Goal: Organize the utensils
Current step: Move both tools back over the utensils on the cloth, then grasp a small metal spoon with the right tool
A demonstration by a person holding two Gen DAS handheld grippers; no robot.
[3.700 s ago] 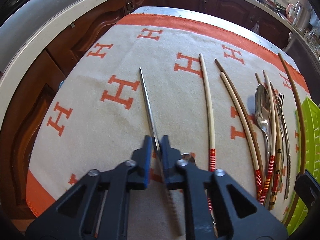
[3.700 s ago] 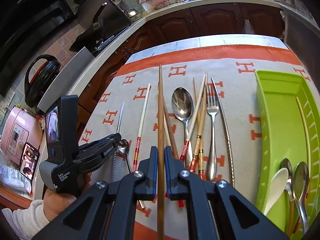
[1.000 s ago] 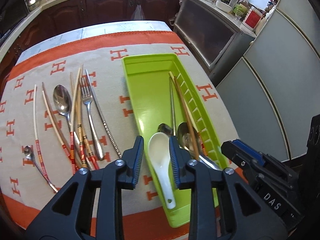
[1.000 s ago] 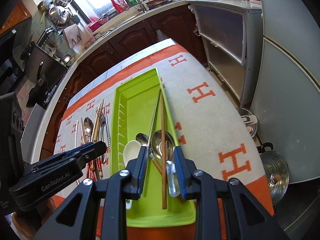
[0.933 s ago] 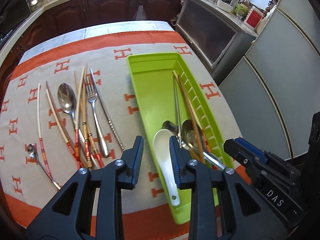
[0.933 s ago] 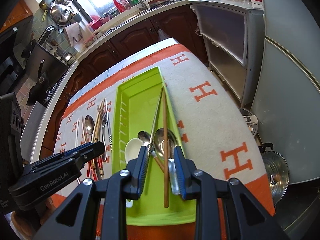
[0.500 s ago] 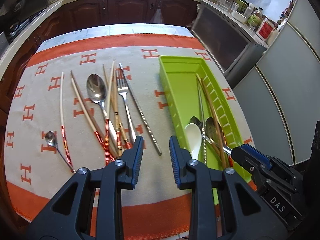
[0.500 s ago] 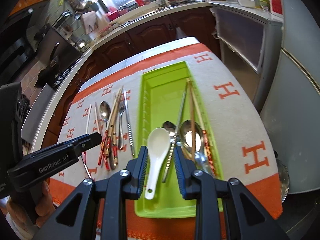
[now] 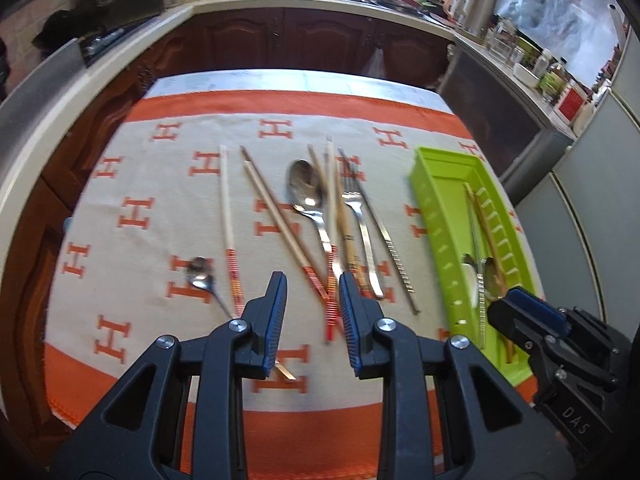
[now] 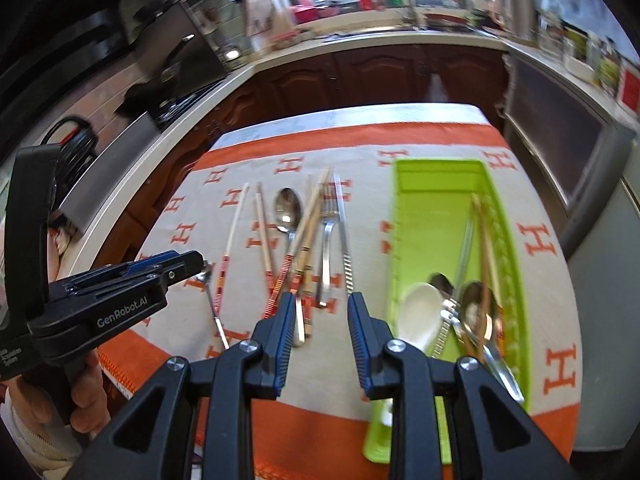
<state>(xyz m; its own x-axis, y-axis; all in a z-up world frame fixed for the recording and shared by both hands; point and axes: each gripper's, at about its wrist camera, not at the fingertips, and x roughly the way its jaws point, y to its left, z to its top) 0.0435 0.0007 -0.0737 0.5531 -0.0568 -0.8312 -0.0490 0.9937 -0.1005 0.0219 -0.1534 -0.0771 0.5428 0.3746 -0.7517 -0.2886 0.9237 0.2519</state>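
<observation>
Bright window daylight, motion blur, fisheye-curved edges.

Glossy metal spoon [image 9: 306,190], wooden chopsticks [image 9: 276,216], plastic tray [image 9: 436,216], woven cloth [image 9: 160,184].

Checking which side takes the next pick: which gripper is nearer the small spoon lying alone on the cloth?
Left. The left gripper hovers just right of the small spoon, jaws open; the right gripper sits farther right, beside the green tray.

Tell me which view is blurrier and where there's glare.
Right wrist view: motion blur smears the green tray and counter clutter, window blown out. Left wrist view: sharper, mild blur on the chopsticks, glare on the large spoon. Both bend the counter edges.
</observation>
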